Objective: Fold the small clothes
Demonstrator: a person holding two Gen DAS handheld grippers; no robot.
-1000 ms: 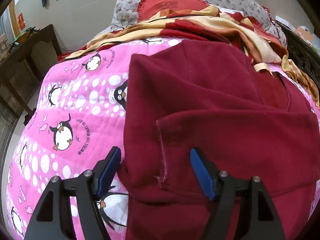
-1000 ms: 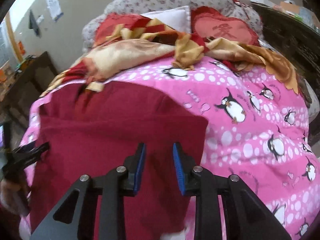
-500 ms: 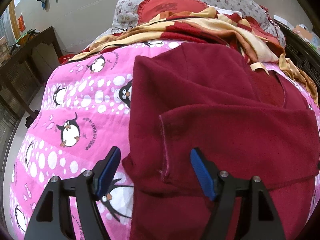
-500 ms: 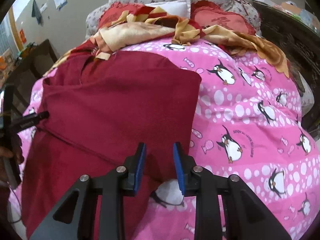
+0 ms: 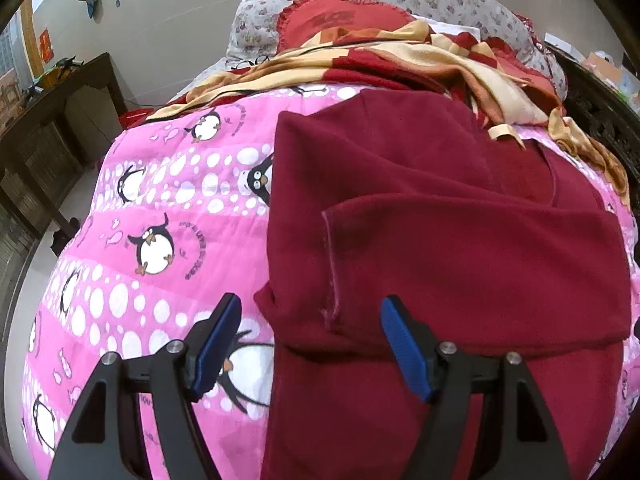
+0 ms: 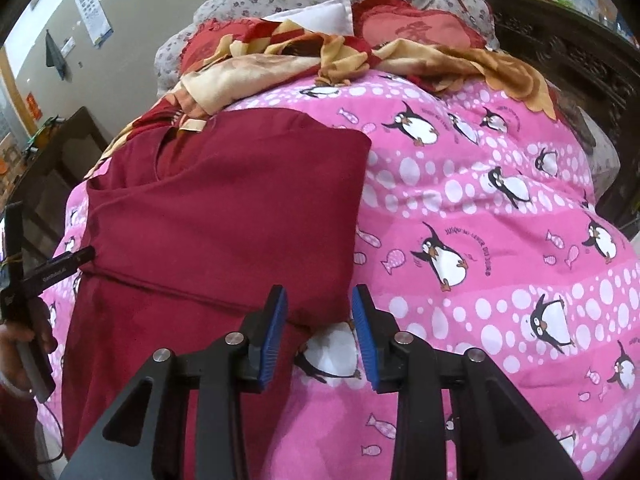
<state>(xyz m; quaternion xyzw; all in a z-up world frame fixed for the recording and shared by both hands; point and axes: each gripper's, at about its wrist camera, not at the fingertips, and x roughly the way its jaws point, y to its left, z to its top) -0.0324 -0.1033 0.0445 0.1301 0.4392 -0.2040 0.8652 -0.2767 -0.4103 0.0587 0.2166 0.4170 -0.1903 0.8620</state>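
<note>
Where bunched, maroon garment (image 5: 460,248) lower edge unclear.

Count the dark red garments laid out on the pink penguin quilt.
1: the dark red garment lies partly folded on the quilt, in front of both grippers. Others may hide in the blanket pile behind.

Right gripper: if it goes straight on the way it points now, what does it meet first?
Probably the folded edge of the dark red garment, just ahead of the right gripper, whose jaws are opening with nothing between them. The pink penguin quilt lies right beside; depth is unclear.
</note>
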